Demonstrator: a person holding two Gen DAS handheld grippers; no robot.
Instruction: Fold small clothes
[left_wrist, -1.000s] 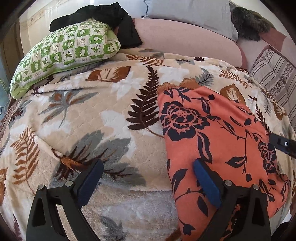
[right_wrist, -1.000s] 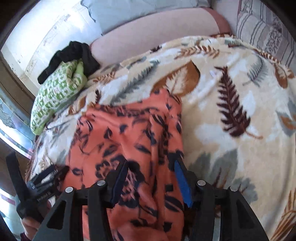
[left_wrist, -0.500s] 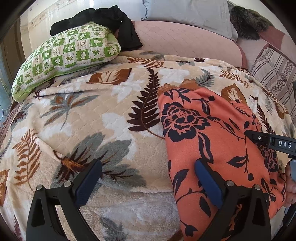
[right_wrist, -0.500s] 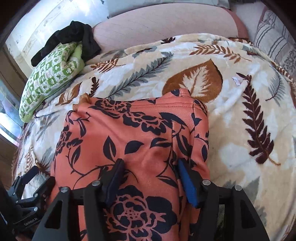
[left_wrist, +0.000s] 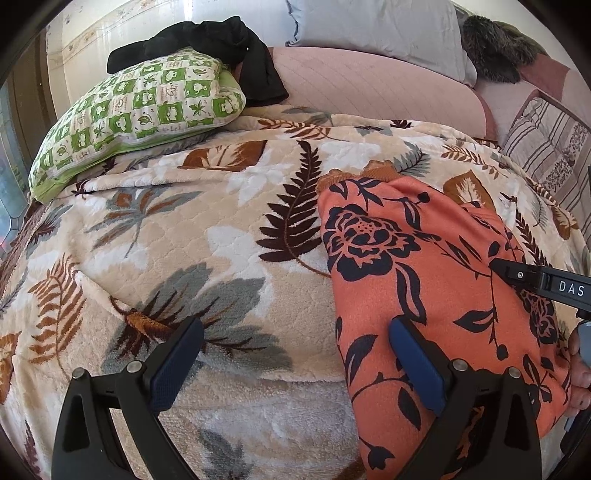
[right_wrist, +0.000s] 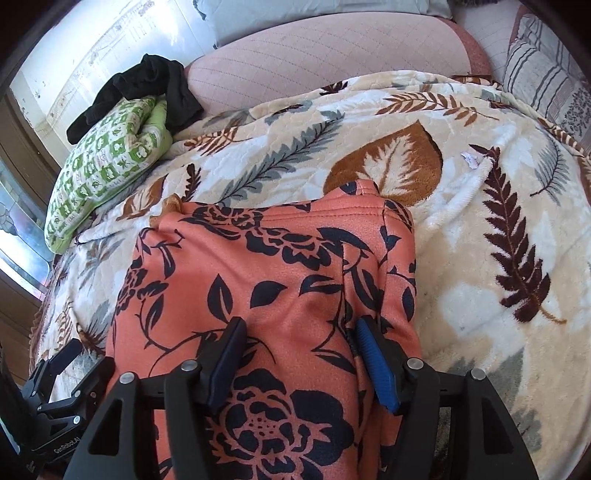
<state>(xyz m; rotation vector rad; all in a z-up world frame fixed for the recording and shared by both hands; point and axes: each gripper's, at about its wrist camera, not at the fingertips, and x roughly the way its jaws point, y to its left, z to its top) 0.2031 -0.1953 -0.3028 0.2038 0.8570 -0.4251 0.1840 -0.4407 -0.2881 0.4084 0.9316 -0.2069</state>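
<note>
An orange garment with a black flower print (left_wrist: 424, 280) lies folded on the leaf-patterned blanket (left_wrist: 207, 236). It fills the middle of the right wrist view (right_wrist: 280, 280). My left gripper (left_wrist: 295, 365) is open and empty, its left finger over the blanket and its right finger over the garment's left edge. My right gripper (right_wrist: 299, 358) is open above the garment's near part, its fingers (right_wrist: 373, 365) low over the cloth with nothing pinched. The right gripper's body shows at the right edge of the left wrist view (left_wrist: 546, 284).
A green checked pillow (left_wrist: 140, 110) with a black garment (left_wrist: 221, 48) on it lies at the back left. A pink bolster (left_wrist: 369, 85), a grey pillow (left_wrist: 376, 33) and a striped cushion (left_wrist: 550, 147) line the back and right.
The right gripper has swung from a tilted stance to sit square over the garment and moved farther over it. The left gripper has hardly moved.
</note>
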